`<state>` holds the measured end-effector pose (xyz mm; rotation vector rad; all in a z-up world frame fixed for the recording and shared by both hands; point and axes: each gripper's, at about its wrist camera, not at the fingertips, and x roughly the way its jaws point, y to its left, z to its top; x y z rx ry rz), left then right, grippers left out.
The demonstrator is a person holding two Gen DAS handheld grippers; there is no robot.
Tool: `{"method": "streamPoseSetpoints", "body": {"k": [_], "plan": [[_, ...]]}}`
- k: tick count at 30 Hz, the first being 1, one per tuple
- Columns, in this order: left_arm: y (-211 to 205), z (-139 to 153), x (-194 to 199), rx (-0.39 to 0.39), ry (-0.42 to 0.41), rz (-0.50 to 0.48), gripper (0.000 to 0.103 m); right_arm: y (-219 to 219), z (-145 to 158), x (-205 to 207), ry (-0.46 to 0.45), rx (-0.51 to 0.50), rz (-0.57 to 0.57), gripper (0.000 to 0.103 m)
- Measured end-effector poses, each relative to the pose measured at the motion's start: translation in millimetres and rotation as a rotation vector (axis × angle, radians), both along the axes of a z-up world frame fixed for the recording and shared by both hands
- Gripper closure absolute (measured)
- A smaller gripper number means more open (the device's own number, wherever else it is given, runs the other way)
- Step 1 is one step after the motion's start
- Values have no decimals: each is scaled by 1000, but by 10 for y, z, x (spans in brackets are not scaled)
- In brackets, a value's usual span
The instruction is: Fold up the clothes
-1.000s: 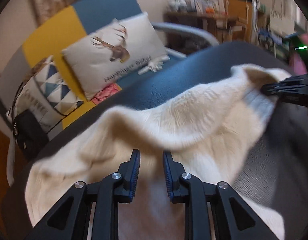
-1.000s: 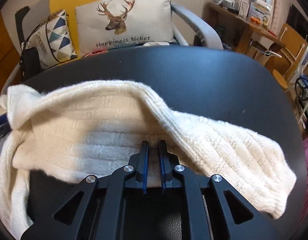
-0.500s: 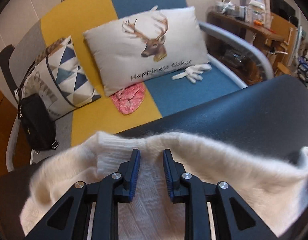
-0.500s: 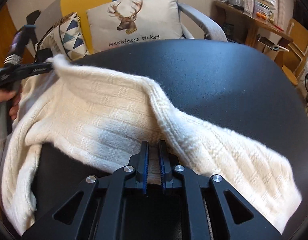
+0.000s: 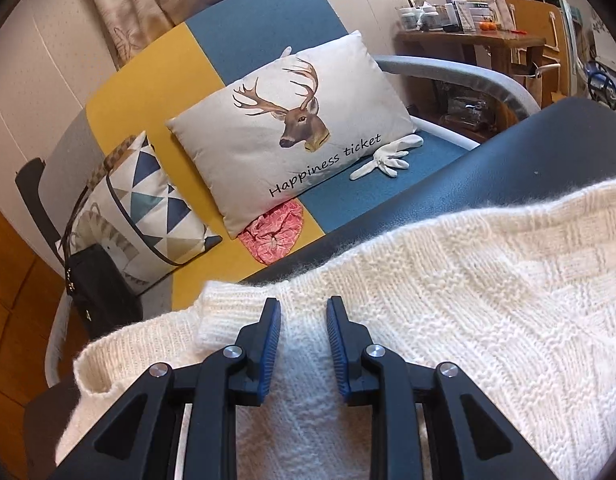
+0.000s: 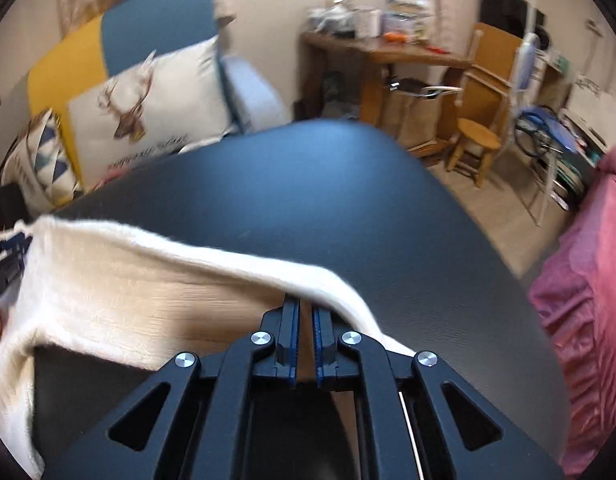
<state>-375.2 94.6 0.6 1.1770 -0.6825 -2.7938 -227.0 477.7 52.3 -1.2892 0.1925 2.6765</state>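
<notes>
A cream knit sweater (image 5: pixel 468 300) lies spread over the dark round table (image 5: pixel 548 152). My left gripper (image 5: pixel 303 308) stands over its near-left part, beside a ribbed edge. Knit fills the gap between its blue pads, and the jaws are opening. In the right wrist view the sweater (image 6: pixel 128 288) hangs as a raised fold across the table (image 6: pixel 308 200). My right gripper (image 6: pixel 304 308) pinches the fold's edge, with its jaws narrow and closing on the fabric. The left gripper (image 6: pixel 4 256) shows blurred at the far left, at the fold's other end.
A yellow and blue sofa (image 5: pixel 248 32) stands behind the table with a deer cushion (image 5: pixel 292 128), a triangle-pattern cushion (image 5: pixel 148 208), a black bag (image 5: pixel 100 284) and a white glove (image 5: pixel 384 156). To the right stand a wooden desk (image 6: pixel 388 56), a stool (image 6: pixel 476 140) and a pink bedcover (image 6: pixel 580 280).
The right gripper has swung to the right with the sweater's edge, stretching the fold across the table. The left gripper has sunk with its part of the sweater toward the table.
</notes>
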Motion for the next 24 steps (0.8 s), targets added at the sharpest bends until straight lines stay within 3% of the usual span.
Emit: {"method": "streamPoseSetpoints", "body": {"k": [4,9,13,17,22,24], "plan": [[-17,-6,48,2,2,-11,79,16,134,294,10,30,5,95],[-112,7,181,40,-5,-13,79,-165,5,434,-28,123,109,95],[-214,13,298,73,-10,-8,79,-35,-46,229,-2,41,48,95],[-306,19,392,92,-11,3,79,162,-205,-303,-57,105,-3,95],[-380,24,461,110,-9,11,78,401,193,-302,116,4,-118,95],[-390,18,464,113,-9,13,78,301,201,-257,104,-3,-67,95]]}}
